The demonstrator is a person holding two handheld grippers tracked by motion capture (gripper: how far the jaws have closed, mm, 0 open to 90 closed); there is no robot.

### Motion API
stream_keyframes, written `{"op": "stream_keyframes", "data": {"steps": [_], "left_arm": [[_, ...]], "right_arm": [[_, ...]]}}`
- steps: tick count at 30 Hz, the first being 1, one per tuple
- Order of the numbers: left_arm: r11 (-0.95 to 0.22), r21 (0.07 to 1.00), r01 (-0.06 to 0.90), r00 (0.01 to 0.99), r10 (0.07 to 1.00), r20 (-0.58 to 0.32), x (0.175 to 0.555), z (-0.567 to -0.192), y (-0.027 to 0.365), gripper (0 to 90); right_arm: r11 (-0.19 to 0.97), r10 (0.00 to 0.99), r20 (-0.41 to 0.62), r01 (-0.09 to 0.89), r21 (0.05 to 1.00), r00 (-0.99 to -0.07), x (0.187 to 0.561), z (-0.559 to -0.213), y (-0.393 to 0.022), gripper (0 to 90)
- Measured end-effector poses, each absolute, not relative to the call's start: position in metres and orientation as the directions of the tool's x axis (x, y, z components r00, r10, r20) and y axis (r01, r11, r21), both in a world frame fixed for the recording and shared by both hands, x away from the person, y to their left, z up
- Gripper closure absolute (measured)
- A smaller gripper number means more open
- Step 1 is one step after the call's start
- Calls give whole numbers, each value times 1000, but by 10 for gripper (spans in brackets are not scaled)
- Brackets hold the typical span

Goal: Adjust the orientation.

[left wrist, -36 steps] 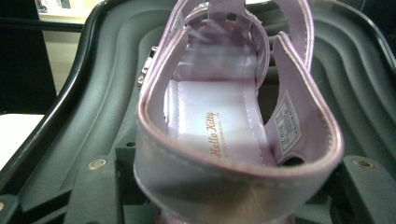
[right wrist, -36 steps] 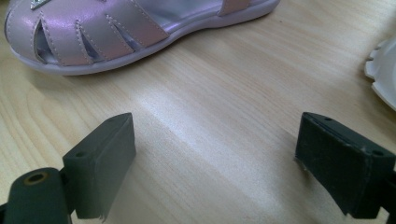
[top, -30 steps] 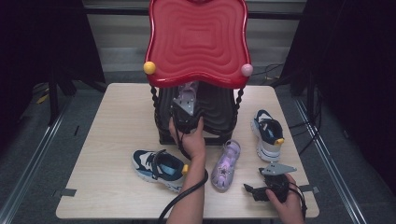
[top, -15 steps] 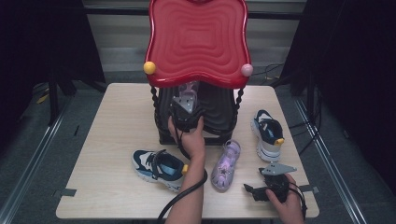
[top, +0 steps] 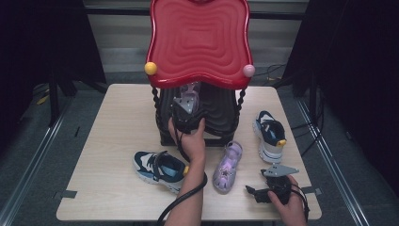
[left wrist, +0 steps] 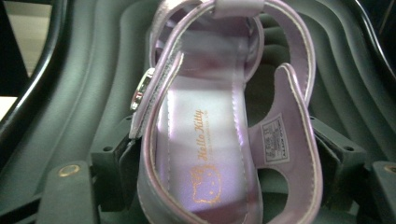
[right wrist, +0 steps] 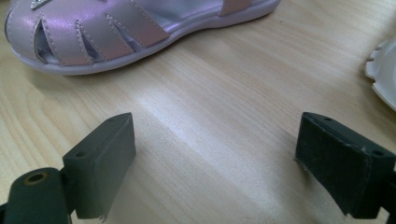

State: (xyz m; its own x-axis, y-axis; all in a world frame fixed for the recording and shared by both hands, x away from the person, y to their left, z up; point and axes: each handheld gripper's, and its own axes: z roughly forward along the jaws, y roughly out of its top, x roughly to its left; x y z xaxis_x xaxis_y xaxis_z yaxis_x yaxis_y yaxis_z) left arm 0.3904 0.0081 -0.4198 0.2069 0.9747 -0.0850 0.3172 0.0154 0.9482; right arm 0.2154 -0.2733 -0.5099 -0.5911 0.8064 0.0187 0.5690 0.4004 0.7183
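A purple Hello Kitty sandal [left wrist: 210, 140] lies on the black ribbed lower shelf [left wrist: 84, 93] of a red-topped rack [top: 200, 42]. My left gripper [top: 186, 110] reaches under the red top, its jaws on either side of the sandal [top: 190, 89]. These jaws have just been opening, and the sandal is still between them, resting on the shelf. Its mate, a second purple sandal [top: 227, 167], lies on the table in front of the rack. My right gripper [top: 250, 192] rests near the front right edge, open and empty [right wrist: 215, 158], facing that sandal's toe [right wrist: 116, 32].
A blue-and-white sneaker [top: 160, 168] lies on the wooden table [top: 117, 122] at front left. A matching one [top: 270, 135] stands at the right, and its white sole [right wrist: 383, 79] shows in the right gripper view. Twisted black posts [top: 155, 101] hold up the rack's red top.
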Motion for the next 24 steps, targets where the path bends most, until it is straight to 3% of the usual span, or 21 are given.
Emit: {"op": "stream_keyframes", "data": {"steps": [24], "left_arm": [[-1, 962, 272, 252, 965, -70, 382, -399, 19, 217]], "right_arm": [[399, 807, 21, 571, 717, -590, 215, -510, -273, 113]]}}
